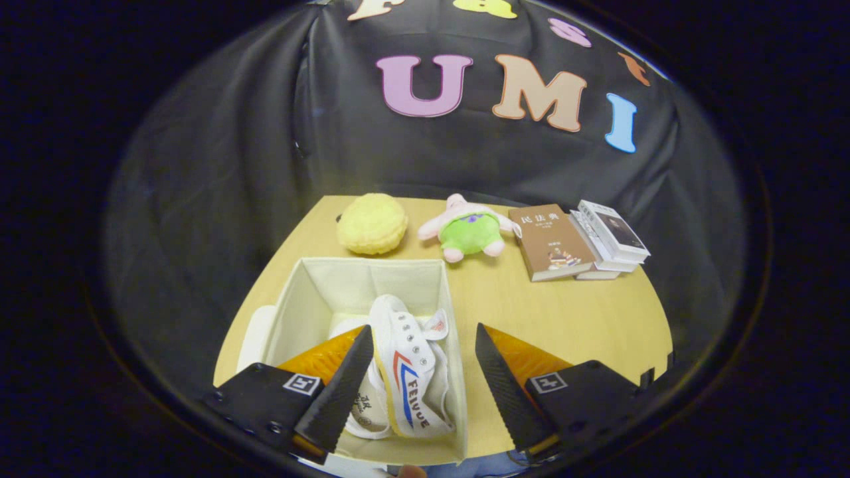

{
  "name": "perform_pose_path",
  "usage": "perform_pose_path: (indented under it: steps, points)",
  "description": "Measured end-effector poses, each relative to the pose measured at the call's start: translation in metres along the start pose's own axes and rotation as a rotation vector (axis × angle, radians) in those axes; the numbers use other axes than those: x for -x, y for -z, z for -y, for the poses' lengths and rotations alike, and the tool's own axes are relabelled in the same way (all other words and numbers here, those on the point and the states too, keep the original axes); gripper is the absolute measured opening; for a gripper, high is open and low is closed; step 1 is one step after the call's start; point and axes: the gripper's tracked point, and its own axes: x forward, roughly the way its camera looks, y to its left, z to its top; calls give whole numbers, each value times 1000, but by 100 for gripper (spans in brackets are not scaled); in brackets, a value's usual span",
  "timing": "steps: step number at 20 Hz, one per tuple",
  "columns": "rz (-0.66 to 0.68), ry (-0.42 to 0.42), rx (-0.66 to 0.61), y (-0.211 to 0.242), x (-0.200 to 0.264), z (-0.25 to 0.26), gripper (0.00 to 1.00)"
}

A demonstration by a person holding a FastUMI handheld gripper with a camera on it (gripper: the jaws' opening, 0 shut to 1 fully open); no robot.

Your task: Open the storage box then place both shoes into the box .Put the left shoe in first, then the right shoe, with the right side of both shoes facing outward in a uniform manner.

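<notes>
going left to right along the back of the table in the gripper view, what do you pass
yellow plush ball → pink and green plush toy → brown book → stack of white books. Nearer, the open gripper hangs over the storage box with the shoes inside.

I see the storage box [372, 292] on the table [564, 318], open at the top, with the shoes [405, 372] inside it, lying on their sides at its near end. My gripper [422, 358] hangs above with its fingers spread wide, one over the box, the other over bare table right of it. Beyond the box sit a round plush [372, 224] and, right of that, a stuffed toy [470, 229]. Farther right lie the books [578, 240], side by side.
</notes>
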Motion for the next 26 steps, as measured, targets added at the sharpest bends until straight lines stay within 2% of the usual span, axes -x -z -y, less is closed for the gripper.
perform_pose_path:
  steps: [7, 14, 18, 22, 26]
  points:
    - [237, 17, 16, -35, 48, 34, 98]
    - [464, 57, 6, -29, 72, 97, 99]
    - [600, 41, -7, -33, 88, 121, 99]
    - [677, 21, -81, -25, 97, 153, 99]
    - [709, 62, -98, -10, 96, 192, 99]
